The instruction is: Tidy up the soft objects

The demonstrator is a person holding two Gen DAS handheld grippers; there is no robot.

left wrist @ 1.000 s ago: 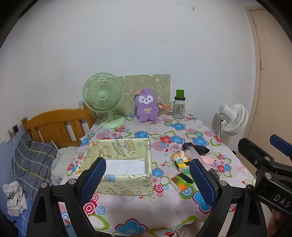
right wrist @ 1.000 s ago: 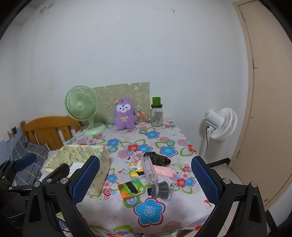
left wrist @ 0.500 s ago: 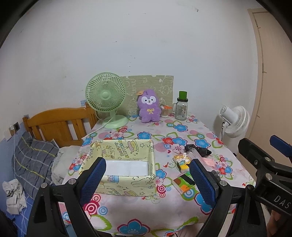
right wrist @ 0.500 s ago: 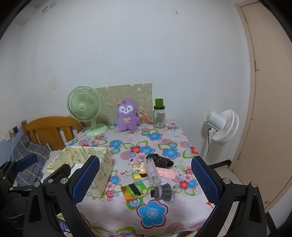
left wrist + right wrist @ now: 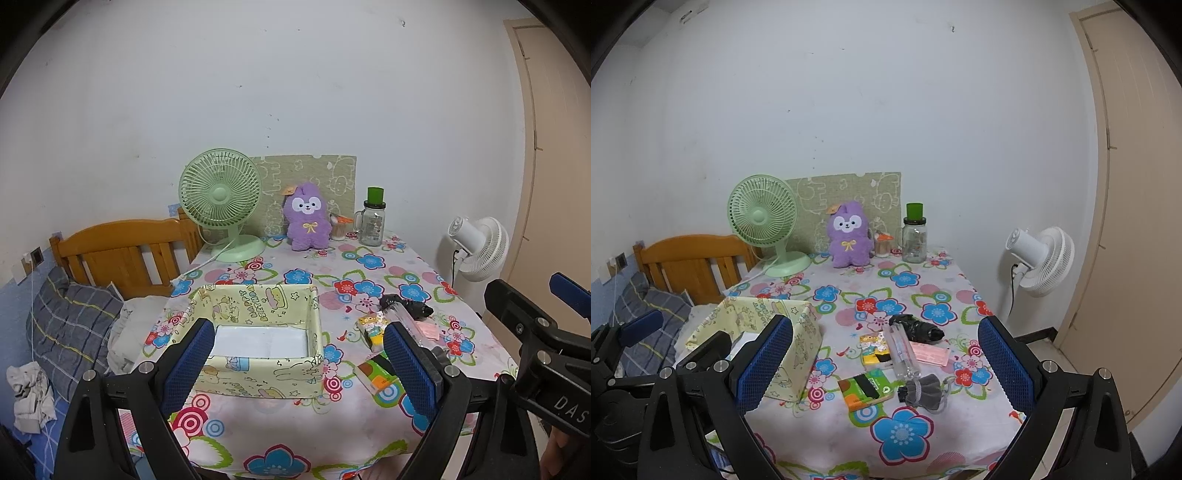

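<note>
A yellow cartoon-print fabric box stands open near the table's front left, with a white sheet on its floor. A purple plush toy sits upright at the back of the table. To the right of the box lie a grey drawstring pouch, a black crumpled soft item, a pink packet, a clear tube, a green-orange packet and a yellow packet. My left gripper hovers open before the box. My right gripper hovers open before the small items.
A green desk fan and a glass jar with a green lid stand at the back of the flowered tablecloth. A white fan and a door are on the right. A wooden headboard and bedding are on the left.
Both views have shifted only slightly. Nothing on the table has moved, and both grippers have stayed open and empty.
</note>
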